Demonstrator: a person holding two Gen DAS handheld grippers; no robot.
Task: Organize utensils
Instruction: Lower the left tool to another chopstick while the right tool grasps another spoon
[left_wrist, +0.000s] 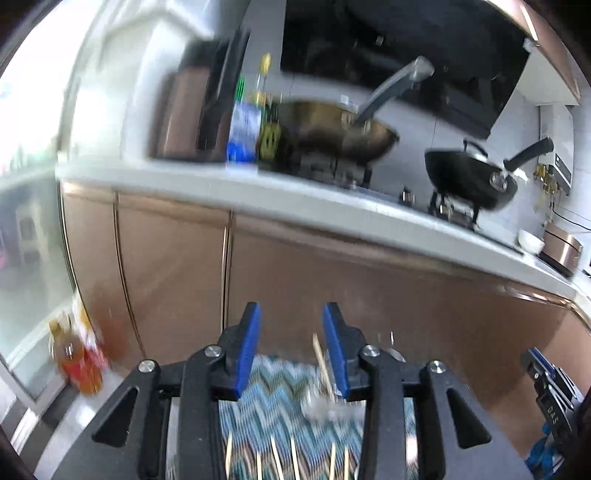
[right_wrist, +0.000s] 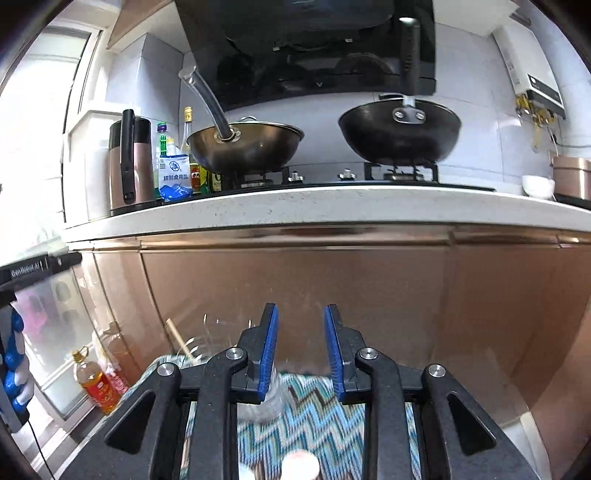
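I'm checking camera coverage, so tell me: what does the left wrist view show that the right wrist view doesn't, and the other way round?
Only the left wrist view: a row of wooden sticks lying on the patterned cloth near the bottom edge, and the right gripper's body at the right edge.

Only the right wrist view: a pale round thing at the bottom edge, too cut off to name.

Both: open, empty gripper jaws, left gripper, right gripper; the clear glass holding a stick; two woks on the stove; the oil bottle on the floor.
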